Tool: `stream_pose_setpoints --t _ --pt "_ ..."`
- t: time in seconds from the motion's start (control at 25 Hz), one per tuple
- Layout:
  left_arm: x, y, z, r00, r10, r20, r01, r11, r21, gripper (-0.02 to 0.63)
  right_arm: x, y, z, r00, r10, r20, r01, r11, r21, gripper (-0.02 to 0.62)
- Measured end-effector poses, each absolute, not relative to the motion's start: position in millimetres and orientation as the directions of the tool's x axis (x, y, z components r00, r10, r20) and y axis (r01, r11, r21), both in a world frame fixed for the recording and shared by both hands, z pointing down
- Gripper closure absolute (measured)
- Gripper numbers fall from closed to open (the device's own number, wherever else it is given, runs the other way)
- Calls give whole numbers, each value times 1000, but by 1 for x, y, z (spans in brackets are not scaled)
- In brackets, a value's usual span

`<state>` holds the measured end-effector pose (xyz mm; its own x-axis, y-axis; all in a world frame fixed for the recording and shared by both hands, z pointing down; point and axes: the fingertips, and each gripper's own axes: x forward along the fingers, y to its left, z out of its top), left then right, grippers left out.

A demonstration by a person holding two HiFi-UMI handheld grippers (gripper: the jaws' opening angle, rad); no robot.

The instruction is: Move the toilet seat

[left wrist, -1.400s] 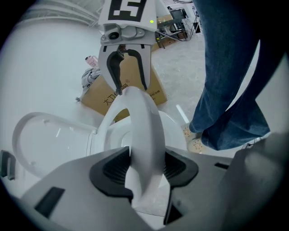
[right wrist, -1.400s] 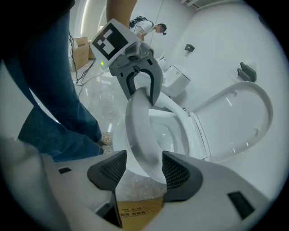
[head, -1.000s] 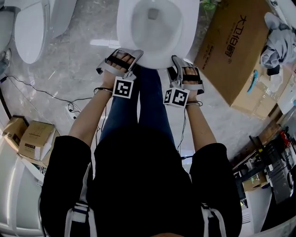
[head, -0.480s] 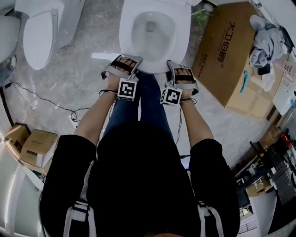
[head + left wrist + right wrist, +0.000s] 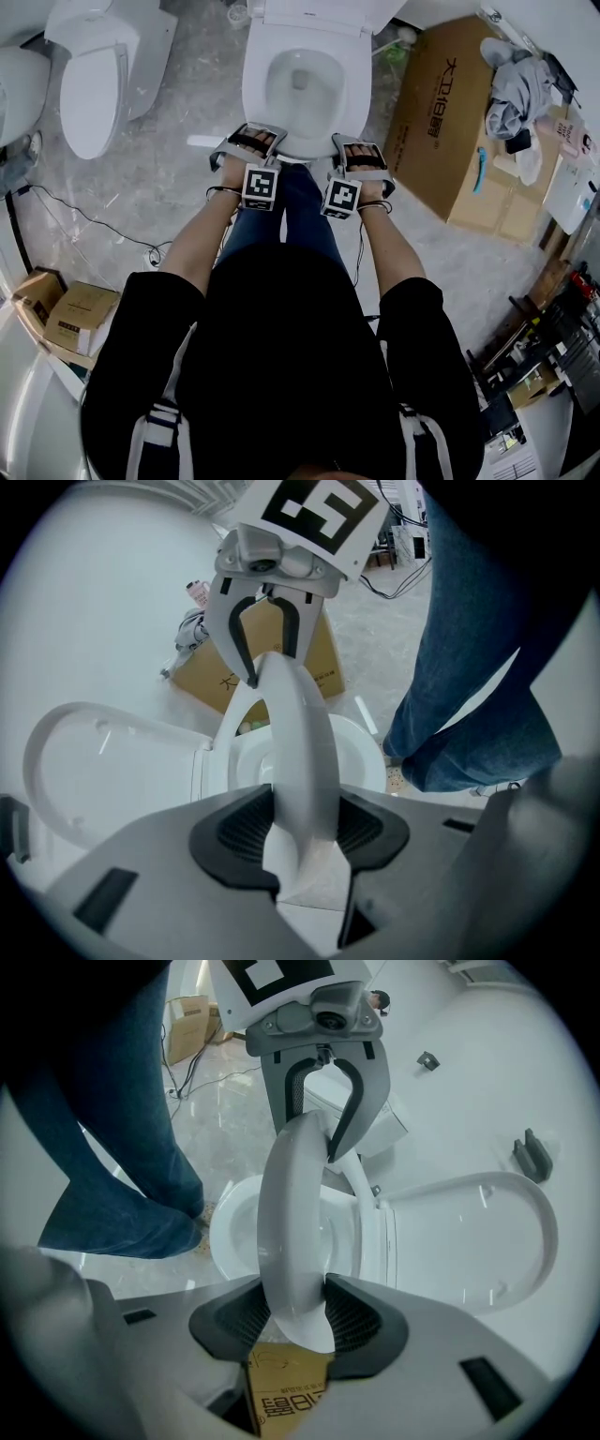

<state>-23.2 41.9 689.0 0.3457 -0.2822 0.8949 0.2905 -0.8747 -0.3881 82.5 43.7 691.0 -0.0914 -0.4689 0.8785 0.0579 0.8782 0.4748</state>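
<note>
Since a second ago the toilet bowl (image 5: 298, 89) shows smaller and further off in your head view, more of the raised lid (image 5: 309, 14) has come into sight, and your right gripper's (image 5: 357, 150) jaws have just been closing with the toilet seat (image 5: 349, 89) between them. In that view your left gripper (image 5: 253, 139) and the right one sit side by side at the front of the seat, one on each side of your jeans leg (image 5: 295, 202). A cardboard box (image 5: 450, 122) lies to the right of the toilet and a second toilet (image 5: 98, 84) stands to the left.

Your left gripper view shows the seat's white ring running straight between the dark pads, which press on it from both sides at a middling width. The ring arcs up and away to your right gripper, which clamps its far part.

Your right gripper view gives the mirror picture: the pads squeeze the ring, and your left gripper holds it further along. The seat's front stands lifted off the bowl, with the bowl's rim bare beneath it and the lid leaning back behind.
</note>
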Motion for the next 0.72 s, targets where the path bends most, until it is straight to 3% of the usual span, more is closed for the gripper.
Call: stream_pose_setpoints --t 0.72 --pt "-14 11 633 367 -295 882 251 -882 -399 449 86 22 647 -76 -447 892 -1 894 448 429"
